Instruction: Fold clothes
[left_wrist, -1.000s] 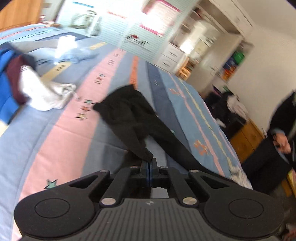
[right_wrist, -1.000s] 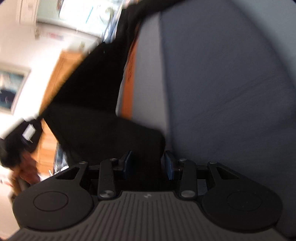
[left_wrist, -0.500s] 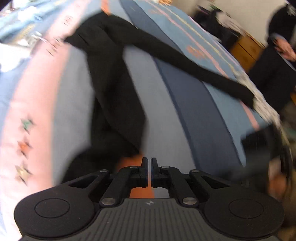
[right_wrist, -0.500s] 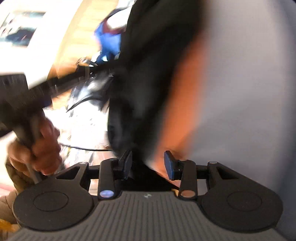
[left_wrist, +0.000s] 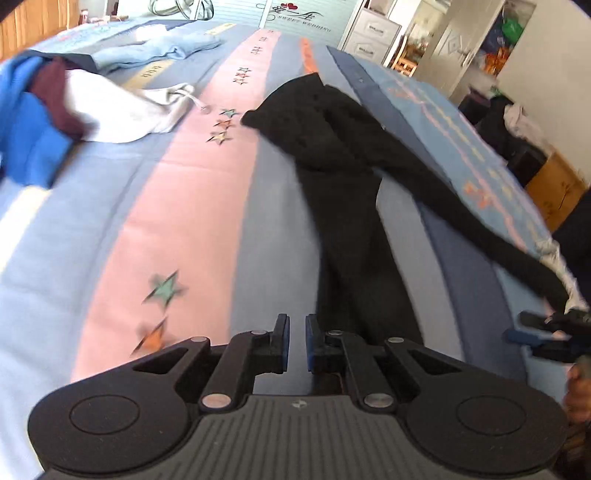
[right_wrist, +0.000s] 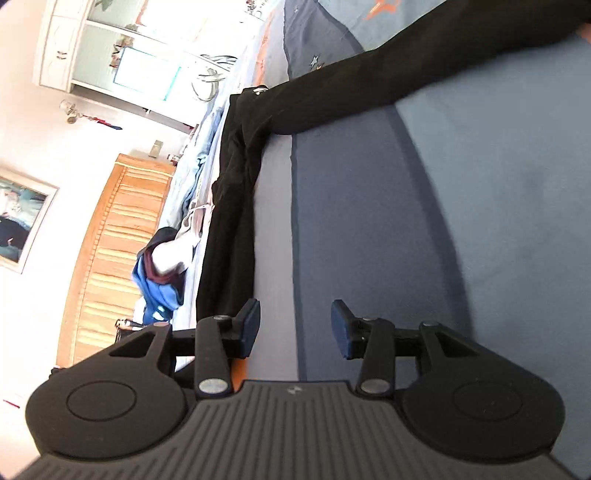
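On the far left of the bed (left_wrist: 184, 206), near the wooden headboard (right_wrist: 110, 236), lies a heap of clothes: a blue garment (left_wrist: 29, 140), something maroon (left_wrist: 55, 99) tucked into it, and a white garment (left_wrist: 122, 110) with a drawstring spilling onto the pink stripe. A pale blue piece (left_wrist: 159, 50) sits further back. The bedspread runs in long bands of blue, pink and grey with small stars stitched on it.

Toward the middle, the black trousers (left_wrist: 332, 147) are spread on the bedspread, waist end away from me and the two legs splayed apart toward the near edge. One leg runs straight down to just right of the left hand-held gripper (left_wrist: 296, 341); the other angles off to the right edge of the bed.

The left hand-held gripper hangs low over the grey stripe, its blue pads (left_wrist: 283, 339) parted by a narrow slit and opening; nothing is between them, and the near trouser leg passes just beside its right finger.

At the right edge, the right hand-held gripper (right_wrist: 294, 328) stands about half open and widening, its pads empty over bare bedspread. The end of the angled leg lies near it in the left wrist view, though I cannot tell whether they touch. A dark-clothed person (left_wrist: 576, 229) stands at that side.
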